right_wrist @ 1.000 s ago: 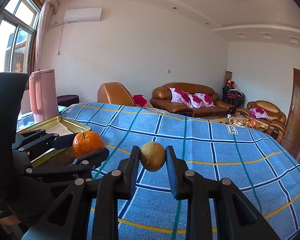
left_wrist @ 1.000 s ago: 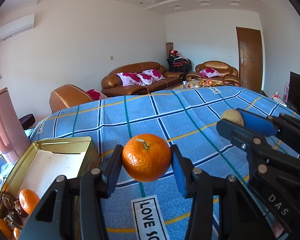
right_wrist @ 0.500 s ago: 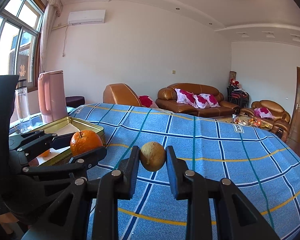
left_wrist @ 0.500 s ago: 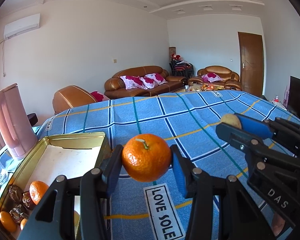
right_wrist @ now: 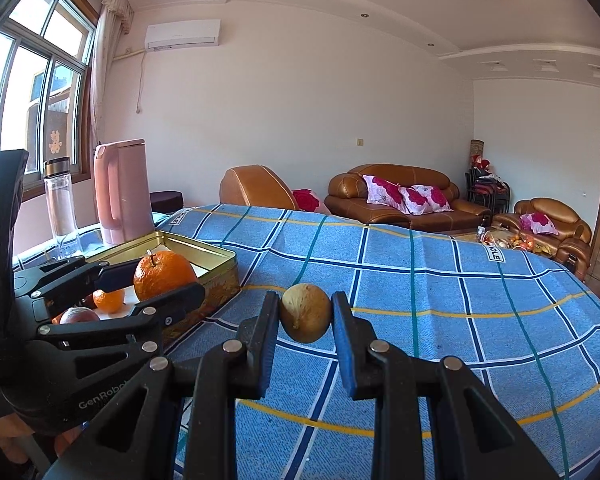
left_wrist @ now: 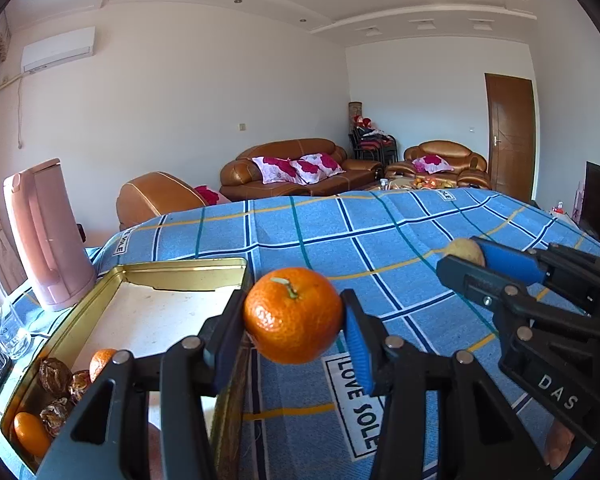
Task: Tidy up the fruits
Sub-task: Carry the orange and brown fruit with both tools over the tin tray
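To the left of the left jaws, a gold tin is seen with its lid off, presumably so that fruit can be dropped in; small oranges and dark wrinkled fruits are gathered at its near end, and the far end is bare. An orange is pinched between the jaws of the left gripper, stem upward and clear of the blue checked cloth, just right of the tin's edge; it is judged to be held for carrying over the rim. Further right, a small tan fruit is clamped between the jaws of the right gripper, held above the cloth and well apart from the tin, likely kept waiting its turn.
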Available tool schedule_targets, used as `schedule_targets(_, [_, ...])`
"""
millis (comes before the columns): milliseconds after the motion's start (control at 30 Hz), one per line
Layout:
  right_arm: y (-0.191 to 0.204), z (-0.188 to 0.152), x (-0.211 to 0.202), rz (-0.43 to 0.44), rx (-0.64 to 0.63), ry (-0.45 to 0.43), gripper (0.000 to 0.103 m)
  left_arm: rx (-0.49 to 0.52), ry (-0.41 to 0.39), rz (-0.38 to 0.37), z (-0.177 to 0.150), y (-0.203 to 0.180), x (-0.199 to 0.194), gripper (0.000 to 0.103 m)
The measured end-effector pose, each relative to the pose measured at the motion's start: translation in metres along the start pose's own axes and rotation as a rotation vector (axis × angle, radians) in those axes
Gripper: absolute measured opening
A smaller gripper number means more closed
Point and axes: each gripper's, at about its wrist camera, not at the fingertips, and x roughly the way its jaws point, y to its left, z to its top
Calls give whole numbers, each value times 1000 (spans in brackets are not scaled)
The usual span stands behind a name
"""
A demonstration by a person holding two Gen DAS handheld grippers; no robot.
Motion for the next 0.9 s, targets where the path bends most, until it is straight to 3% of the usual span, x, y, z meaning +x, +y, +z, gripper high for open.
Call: schedule_targets(900, [52,-1,4,81,-65,4,28,-60,-25,56,-12,49,-25,49])
